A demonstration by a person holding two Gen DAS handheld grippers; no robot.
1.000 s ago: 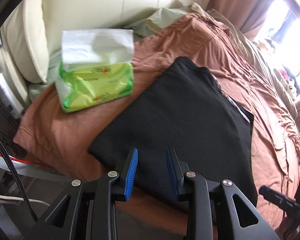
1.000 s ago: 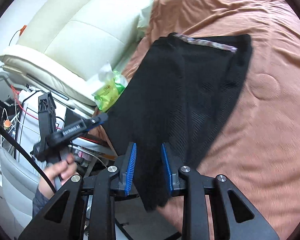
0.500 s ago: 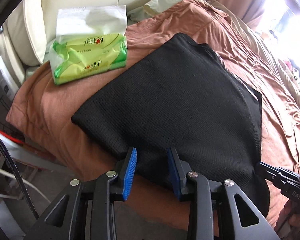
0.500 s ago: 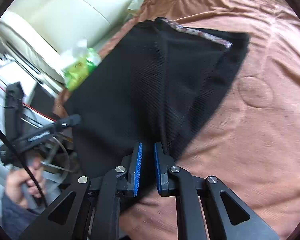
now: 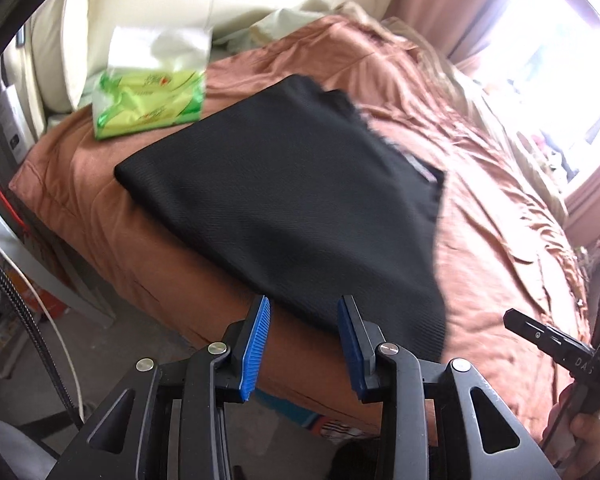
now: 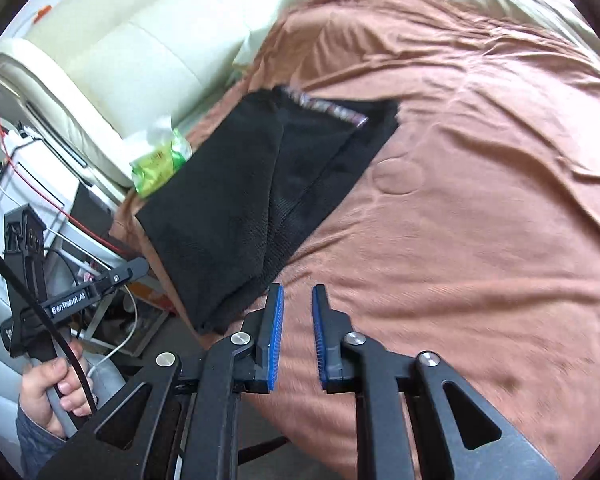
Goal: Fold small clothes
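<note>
Both tools released: left tool (image 5: pixel 302 344) gapes at folded black knit garment's (image 5: pixel 292 204) near edge, right tool (image 6: pixel 297 338) empty over rust-brown bedspread (image 6: pixel 480 208), likely lining up next fold.

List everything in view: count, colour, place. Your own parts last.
Garment: one, black, folded, lying at the bed's near corner.
Tissue pack: one, green with a white tissue sticking out, on the bedspread beside the garment, toward the headboard.
Bedspread: one, rust brown, wrinkled, covering the bed.
Headboard: one, cream, padded, behind the tissue pack.
Cables: several, red, white and black, beside the bed.
Left tongs: one, black with blue pads, open over the garment's near edge.
Right tongs: one, black with blue pads, narrow gap, empty, above the bedspread.
</note>
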